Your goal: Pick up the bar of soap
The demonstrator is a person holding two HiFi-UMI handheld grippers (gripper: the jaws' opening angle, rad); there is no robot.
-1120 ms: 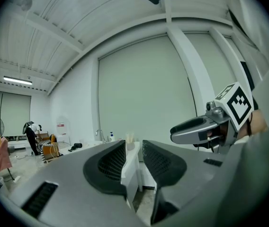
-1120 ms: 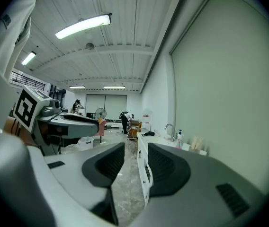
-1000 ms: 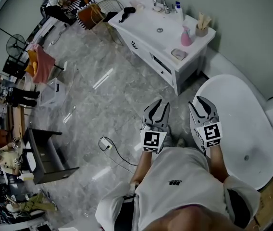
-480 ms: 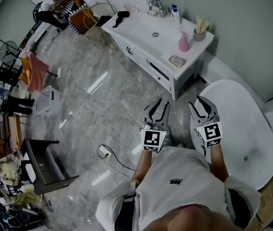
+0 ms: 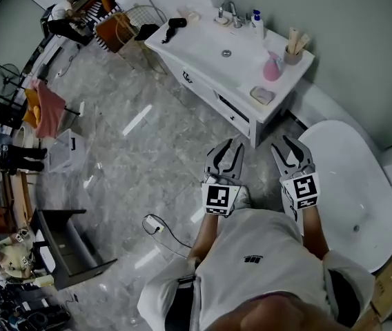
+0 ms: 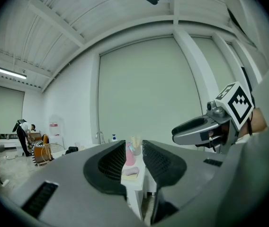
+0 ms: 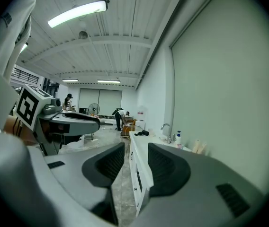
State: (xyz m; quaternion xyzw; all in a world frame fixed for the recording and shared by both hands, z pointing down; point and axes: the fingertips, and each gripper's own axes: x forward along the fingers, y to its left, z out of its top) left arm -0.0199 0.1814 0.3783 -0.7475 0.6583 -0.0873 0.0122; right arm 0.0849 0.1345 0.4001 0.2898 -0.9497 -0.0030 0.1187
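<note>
The pale pink bar of soap (image 5: 260, 95) lies on a small dish at the near right end of the white vanity (image 5: 203, 54). In the left gripper view the soap (image 6: 130, 172) shows through the narrow gap between the jaws, still far off. My left gripper (image 5: 228, 150) and right gripper (image 5: 292, 147) are held side by side over the floor, short of the vanity's near end. Both are shut with nothing in them. In its own view, the right gripper (image 7: 136, 151) points along the vanity front (image 7: 139, 171); the soap is not visible there.
A pink bottle (image 5: 272, 67), a cup of brushes (image 5: 292, 50), a faucet (image 5: 229, 11) and a black hair dryer (image 5: 172, 26) stand on the vanity. A white bathtub (image 5: 351, 178) is at the right. A cable and plug (image 5: 156, 225) lie on the marble floor at the left.
Both grippers have been carried forward together; the vanity and soap dish now sit lower in the head view, nearer the fingertips. The jaws look unchanged.
</note>
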